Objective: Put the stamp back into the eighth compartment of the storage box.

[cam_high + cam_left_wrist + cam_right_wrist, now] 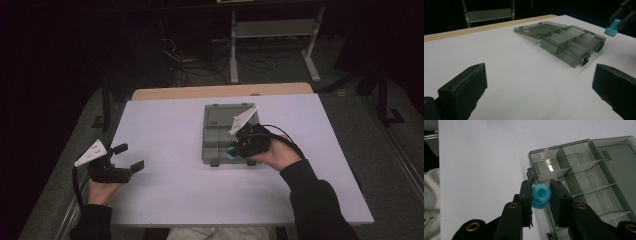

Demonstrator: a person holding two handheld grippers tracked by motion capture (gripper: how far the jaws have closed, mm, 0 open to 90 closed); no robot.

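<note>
1. At the near edge of the open organiser box (220, 135), your right gripper (235, 152) is closed on a small blue spool-shaped piece (541, 195). The right gripper view shows the jaws pinching its narrow waist, hollow end facing the camera.
2. Position of the piece: held off the bench (165, 170), just over the box's front wall beside a latch tab. It is not yet inside any compartment. From the left gripper view it hangs clear of the box's right end (612, 28).
3. Your left gripper (122, 160) rests at the left side of the bench, well apart from the box, jaws spread wide, holding nothing.
4. The box lies flat with its lid folded back; the compartments I can see look empty, though glare hides part of the floor.
5. Judgement: you are likely about to drop the piece into a front cell.
6. Risk: the piece is round and smooth, gripped on a curved waist. If you loosen your squeeze early it may slip, hit the wall or a divider, and roll across the bench.
7. Risk: released from height, it may bounce into a neighbouring cell.
8. Risk: the box is light and unbraced. A jaw catching the wall or latch could shove or tip it, since your left gripper is not steadying it.
</note>
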